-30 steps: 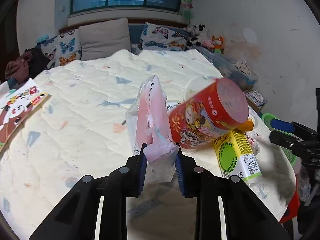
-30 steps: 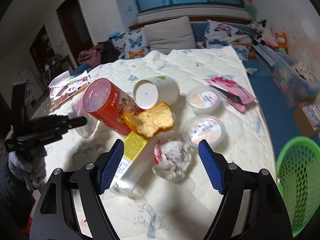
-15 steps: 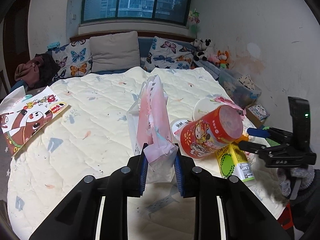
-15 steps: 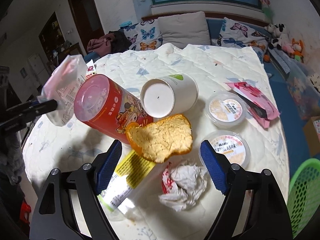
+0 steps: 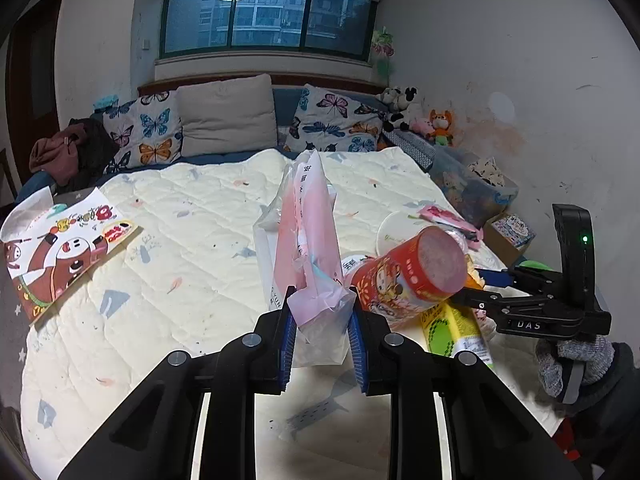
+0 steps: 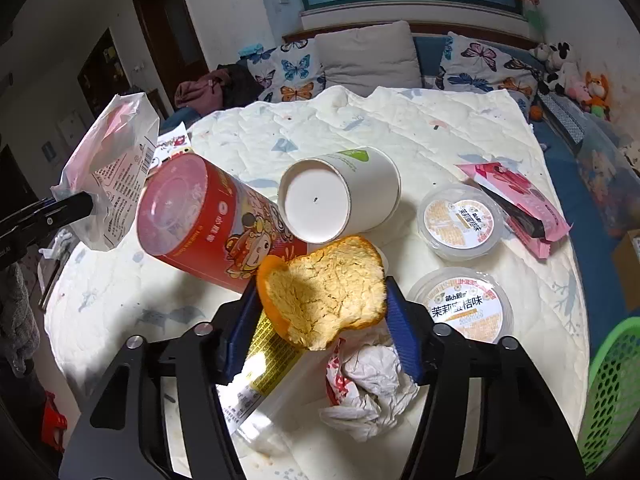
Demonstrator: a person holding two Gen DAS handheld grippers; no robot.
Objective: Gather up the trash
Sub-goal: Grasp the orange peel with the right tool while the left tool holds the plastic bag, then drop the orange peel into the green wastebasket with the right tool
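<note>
Gripping a pink plastic bag [image 5: 308,240] upright, the left claw [image 5: 320,330] is closed; the right claw [image 6: 320,328] clamps the orange peel [image 6: 324,288] above the bed [image 6: 400,128].

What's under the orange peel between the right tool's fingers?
Beneath the orange peel lie a yellow-labelled carton and a crumpled white wrapper. The peel's far edge overlaps the red canister. Whatever lies directly beneath the peel's middle is hidden.
</note>
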